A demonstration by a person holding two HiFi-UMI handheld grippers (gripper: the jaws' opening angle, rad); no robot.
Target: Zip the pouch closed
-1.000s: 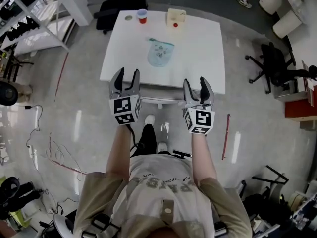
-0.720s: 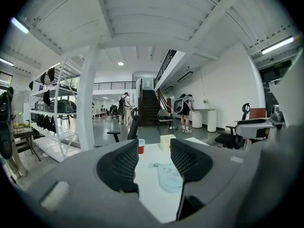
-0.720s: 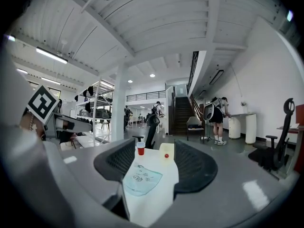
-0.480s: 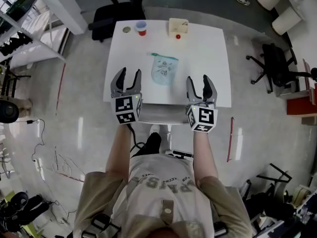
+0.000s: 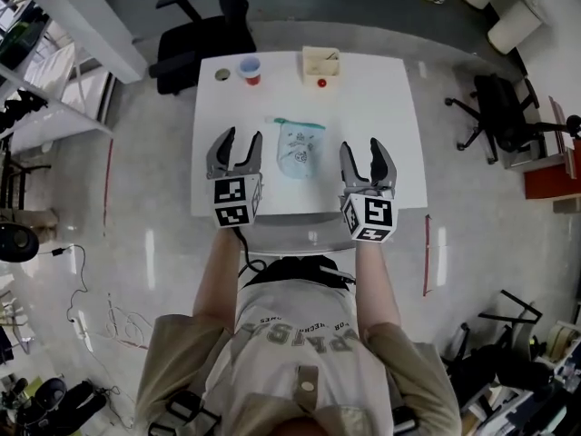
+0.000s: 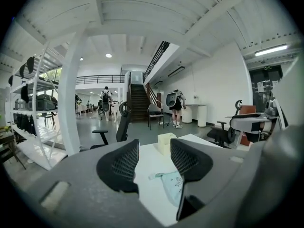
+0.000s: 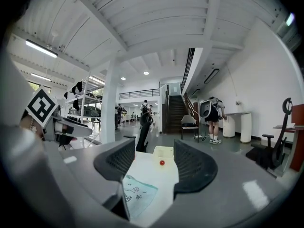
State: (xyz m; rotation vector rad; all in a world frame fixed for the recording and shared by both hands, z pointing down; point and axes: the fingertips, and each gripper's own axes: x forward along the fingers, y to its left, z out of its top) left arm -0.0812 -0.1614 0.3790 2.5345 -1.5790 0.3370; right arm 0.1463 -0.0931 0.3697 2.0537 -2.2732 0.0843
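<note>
Hovering wide open, empty, left gripper and right gripper flanking the pale-blue pouch, its print unreadable

Pouch: the pale blue flat pouch is seen to be soft cloth, matt, printed with small dark figures.
Table: the white rectangular table is shown with a smooth top of faint sheen.
Left gripper: the grey left gripper is formed of matt plastic; its black pads are covered in a fine raised grid.
Right gripper: the grey right gripper is finished likewise, with black gridded pads.
Floor: the pale grey floor is polished to a gloss, and lights are mirrored in it.
</note>
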